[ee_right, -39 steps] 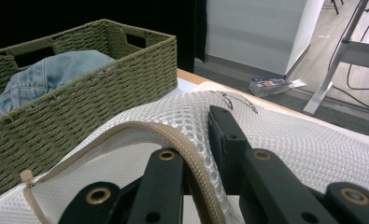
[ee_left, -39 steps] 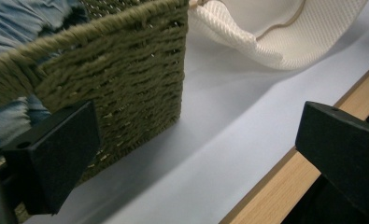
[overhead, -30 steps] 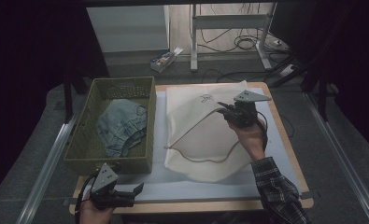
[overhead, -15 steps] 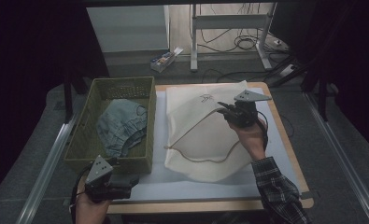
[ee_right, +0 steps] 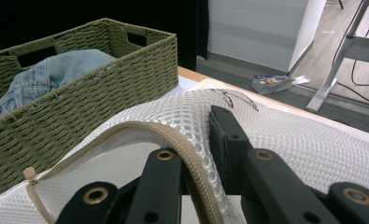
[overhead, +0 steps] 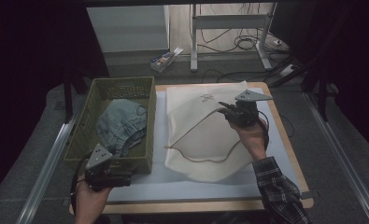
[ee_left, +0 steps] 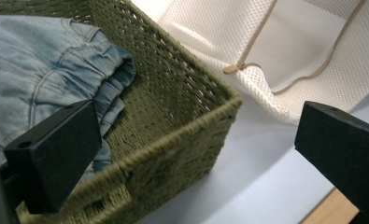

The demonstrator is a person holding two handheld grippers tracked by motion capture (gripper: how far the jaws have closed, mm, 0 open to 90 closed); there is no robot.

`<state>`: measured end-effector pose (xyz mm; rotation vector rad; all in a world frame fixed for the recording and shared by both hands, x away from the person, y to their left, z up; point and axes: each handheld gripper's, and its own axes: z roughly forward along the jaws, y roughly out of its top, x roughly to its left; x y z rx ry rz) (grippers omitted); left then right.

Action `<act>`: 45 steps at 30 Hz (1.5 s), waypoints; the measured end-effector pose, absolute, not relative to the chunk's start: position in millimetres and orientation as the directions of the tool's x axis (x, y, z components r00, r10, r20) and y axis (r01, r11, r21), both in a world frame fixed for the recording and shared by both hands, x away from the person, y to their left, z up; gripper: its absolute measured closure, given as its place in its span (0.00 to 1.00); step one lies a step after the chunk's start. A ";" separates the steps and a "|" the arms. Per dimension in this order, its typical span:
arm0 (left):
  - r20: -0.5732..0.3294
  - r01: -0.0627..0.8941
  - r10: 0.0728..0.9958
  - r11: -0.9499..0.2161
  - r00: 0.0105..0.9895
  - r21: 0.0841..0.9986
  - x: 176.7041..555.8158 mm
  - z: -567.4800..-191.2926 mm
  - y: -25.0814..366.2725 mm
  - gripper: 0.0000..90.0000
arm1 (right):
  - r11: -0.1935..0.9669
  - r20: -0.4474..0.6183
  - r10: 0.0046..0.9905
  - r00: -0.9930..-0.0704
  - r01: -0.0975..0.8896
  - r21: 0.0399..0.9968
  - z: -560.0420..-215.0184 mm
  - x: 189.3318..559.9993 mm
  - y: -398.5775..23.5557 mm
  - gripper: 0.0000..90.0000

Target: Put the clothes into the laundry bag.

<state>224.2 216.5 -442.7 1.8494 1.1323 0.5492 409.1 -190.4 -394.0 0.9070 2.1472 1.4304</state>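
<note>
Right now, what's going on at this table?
A person is working with a gripper in each hand. The right gripper has its jaws shut on the zipper edge of a white mesh bag, lifting it so the bag gapes open. The left gripper, jaws open and empty, sits at the near corner of a green basket that holds a pair of jeans. The jeans are not yet in the bag.

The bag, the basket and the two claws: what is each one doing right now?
Mesh bag: unzipped, its zipper edge lifted.
Basket: upright, jeans inside.
Jeans: crumpled in the basket.
Right claw: shut on the bag's zipper edge.
Left claw: open, by the basket's near corner.
</note>
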 end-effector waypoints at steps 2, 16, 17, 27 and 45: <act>-0.066 0.489 0.871 -0.210 0.488 0.847 228.6 -441.6 215.7 0.00 | 0.265 0.026 0.704 -0.710 0.296 0.918 -394.2 409.5 -190.5 0.88; -0.075 0.528 0.870 -0.226 0.488 0.818 259.9 -430.8 216.3 0.00 | 0.266 0.026 0.703 -0.711 0.297 0.917 -394.5 410.6 -191.9 0.88; -0.075 0.534 0.873 -0.225 0.482 0.815 261.9 -430.0 216.9 0.00 | 0.265 0.027 0.703 -0.711 0.297 0.917 -394.4 410.6 -192.0 0.88; -0.081 0.550 0.879 -0.219 0.469 0.806 278.1 -422.9 221.1 0.00 | 0.258 0.031 0.705 -0.709 0.296 0.920 -393.5 410.6 -193.1 0.88; -0.043 0.586 0.909 -0.230 0.414 0.777 315.7 -417.9 223.4 0.00 | 0.259 0.029 0.704 -0.710 0.295 0.920 -393.7 410.8 -192.6 0.87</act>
